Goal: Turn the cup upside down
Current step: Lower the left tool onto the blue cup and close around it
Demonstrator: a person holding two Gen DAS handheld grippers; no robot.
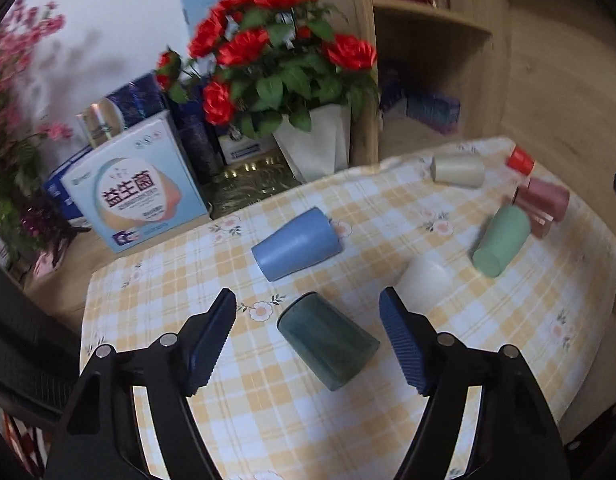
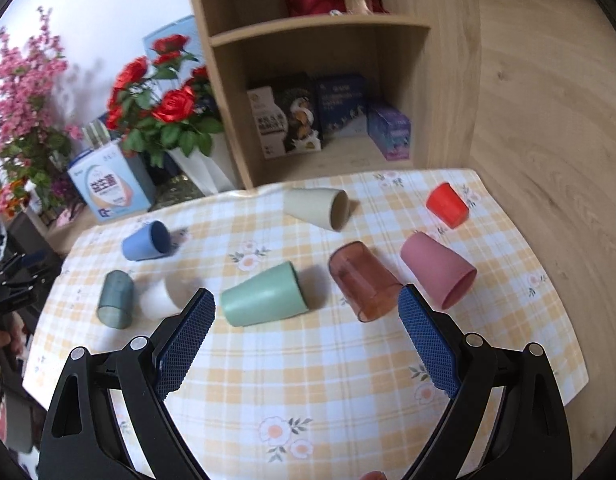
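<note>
Several cups lie on their sides on a yellow checked tablecloth (image 1: 348, 420). In the left wrist view a dark teal translucent cup (image 1: 328, 340) lies between the fingers of my open left gripper (image 1: 308, 300), with a blue cup (image 1: 296, 244), a white cup (image 1: 424, 284) and a green cup (image 1: 500, 240) beyond. In the right wrist view my open right gripper (image 2: 304, 300) is above the cloth (image 2: 308, 380), near the green cup (image 2: 264, 296) and a brown translucent cup (image 2: 364, 284). A pink cup (image 2: 440, 276), beige cup (image 2: 316, 208), blue cup (image 2: 146, 242), teal cup (image 2: 116, 298) and white cup (image 2: 160, 298) lie around. A red cup (image 2: 448, 204) stands upside down.
Red roses in a white vase (image 1: 316, 144) and a boxed product (image 1: 136, 184) stand behind the table at the left. A wooden shelf unit (image 2: 320, 100) with boxes stands at the back. A wooden wall (image 2: 548, 120) borders the right side.
</note>
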